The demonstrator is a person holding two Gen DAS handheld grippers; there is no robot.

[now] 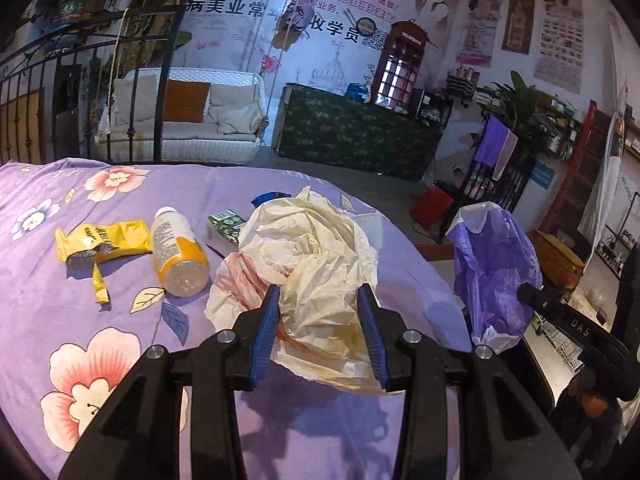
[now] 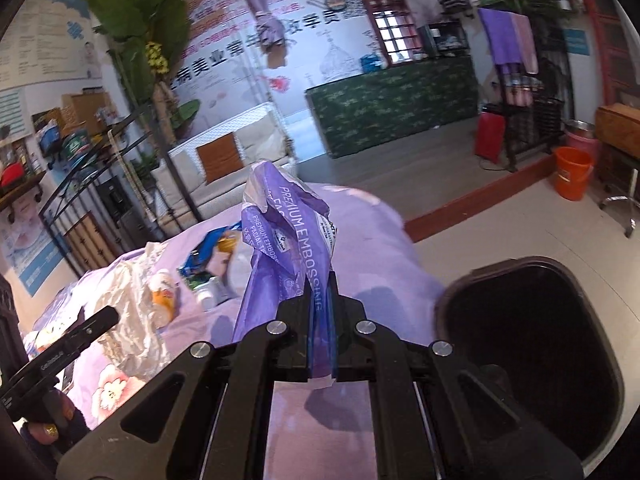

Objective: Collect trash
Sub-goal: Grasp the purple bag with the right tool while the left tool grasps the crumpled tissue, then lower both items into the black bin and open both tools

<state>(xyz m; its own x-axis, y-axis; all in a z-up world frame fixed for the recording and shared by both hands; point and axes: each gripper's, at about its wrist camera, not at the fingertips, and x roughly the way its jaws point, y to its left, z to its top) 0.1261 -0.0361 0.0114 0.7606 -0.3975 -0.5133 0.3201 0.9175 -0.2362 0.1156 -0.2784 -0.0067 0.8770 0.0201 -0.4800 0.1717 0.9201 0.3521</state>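
Observation:
My left gripper (image 1: 320,300) is shut on a crumpled cream plastic bag (image 1: 312,248), held just above the purple floral bedsheet (image 1: 48,288). On the sheet to its left lie a yellow snack wrapper (image 1: 104,240), a clear bottle with an orange label (image 1: 178,248), a small green carton (image 1: 226,224) and a blue wrapper (image 1: 270,197). My right gripper (image 2: 322,280) is shut on a purple tissue-pack wrapper (image 2: 288,232), which hangs past the bed's right edge (image 1: 496,272). A black open bin (image 2: 532,360) stands on the floor just right of it.
A black metal bed frame (image 1: 60,80) rises behind the bed. Beyond are a white wicker sofa (image 1: 184,120), a green-covered counter (image 1: 360,128) and a rack with purple towels (image 2: 508,40). An orange bucket (image 2: 572,174) stands on the floor at the right.

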